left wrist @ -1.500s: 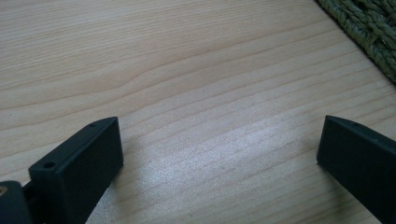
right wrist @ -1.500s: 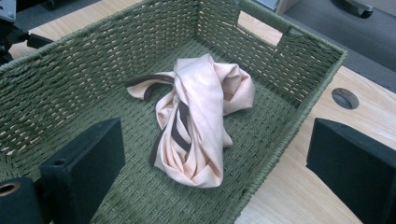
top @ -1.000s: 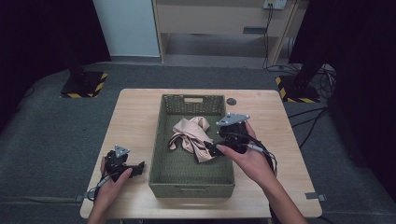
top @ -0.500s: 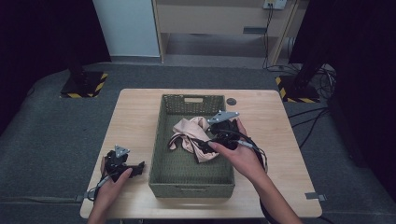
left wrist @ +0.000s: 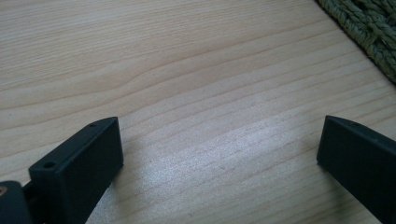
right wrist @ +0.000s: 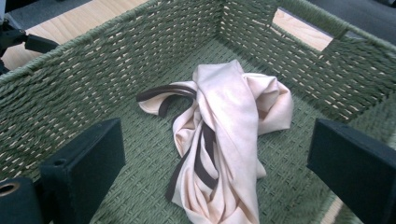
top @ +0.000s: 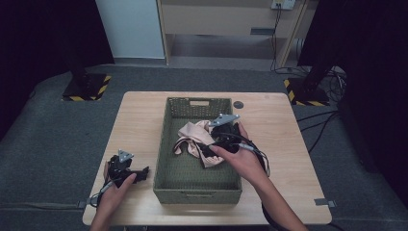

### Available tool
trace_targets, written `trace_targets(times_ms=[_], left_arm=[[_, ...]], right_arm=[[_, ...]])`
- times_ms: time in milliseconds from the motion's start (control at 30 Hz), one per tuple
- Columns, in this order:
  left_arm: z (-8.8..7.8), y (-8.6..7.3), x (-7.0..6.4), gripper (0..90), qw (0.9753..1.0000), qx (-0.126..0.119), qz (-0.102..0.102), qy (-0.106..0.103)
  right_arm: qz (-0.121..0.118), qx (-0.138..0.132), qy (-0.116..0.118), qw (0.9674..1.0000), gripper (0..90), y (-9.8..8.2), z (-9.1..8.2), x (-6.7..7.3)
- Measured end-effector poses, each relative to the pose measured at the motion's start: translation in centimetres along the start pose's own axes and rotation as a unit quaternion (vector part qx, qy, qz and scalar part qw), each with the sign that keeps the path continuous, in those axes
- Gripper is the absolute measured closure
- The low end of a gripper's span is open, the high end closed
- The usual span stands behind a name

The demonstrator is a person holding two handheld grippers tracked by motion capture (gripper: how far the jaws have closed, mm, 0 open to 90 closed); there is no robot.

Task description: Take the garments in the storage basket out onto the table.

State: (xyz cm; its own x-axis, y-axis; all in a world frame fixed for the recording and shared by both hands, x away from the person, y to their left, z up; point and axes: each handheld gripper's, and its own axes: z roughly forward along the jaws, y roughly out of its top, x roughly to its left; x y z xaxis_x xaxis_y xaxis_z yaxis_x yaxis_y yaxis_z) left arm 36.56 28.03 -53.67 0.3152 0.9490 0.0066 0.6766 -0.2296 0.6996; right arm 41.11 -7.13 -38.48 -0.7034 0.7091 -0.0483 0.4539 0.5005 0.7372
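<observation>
We are moving our right gripper (top: 208,150) further in over the green woven basket (top: 166,144): a second ago it was hanging near the basket's right wall, and now it is sitting lower and closer to the middle, right over the pink garment (top: 195,137) with dark trim that lies crumpled on the basket floor. In the right gripper view the jaws are standing wide apart with the garment (right wrist: 229,135) lying between and beyond them, and nothing is being held yet, so we are judging that we are lining up for a pick rather than carrying anything. The cloth itself is looking unchanged in its place, bunched toward the far half of the basket (right wrist: 93,79). Our left gripper (top: 139,173) is resting on the table (top: 139,115) just outside the basket's left wall, where it was a second ago, its jaws spread open over bare wood (left wrist: 187,93) with the basket's woven edge (left wrist: 369,28) peeking in at the corner. For the work this means the approach is nearly finished; what is left, in our view, is to drop the open jaws onto a thick fold and close.
</observation>
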Motion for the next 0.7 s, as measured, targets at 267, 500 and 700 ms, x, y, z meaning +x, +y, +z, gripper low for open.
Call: trace_targets(times_ms=[267,500,700], left_arm=[[0.0,0.0,0.0,0.0,1.0000,0.000,0.000,0.000],[0.0,0.0,0.0,0.0,1.0000,0.000,0.000,0.000],[0.0,0.0,0.0,0.0,1.0000,0.000,0.000,0.000]], right_arm=[[-0.003,0.010,0.006,0.9999,4.3,0.1,2.0,0.5],[0.004,0.018,0.005,0.9998,4.0,0.0,4.3,0.4],[0.006,0.025,0.002,0.9997,4.0,0.1,5.9,0.3]])
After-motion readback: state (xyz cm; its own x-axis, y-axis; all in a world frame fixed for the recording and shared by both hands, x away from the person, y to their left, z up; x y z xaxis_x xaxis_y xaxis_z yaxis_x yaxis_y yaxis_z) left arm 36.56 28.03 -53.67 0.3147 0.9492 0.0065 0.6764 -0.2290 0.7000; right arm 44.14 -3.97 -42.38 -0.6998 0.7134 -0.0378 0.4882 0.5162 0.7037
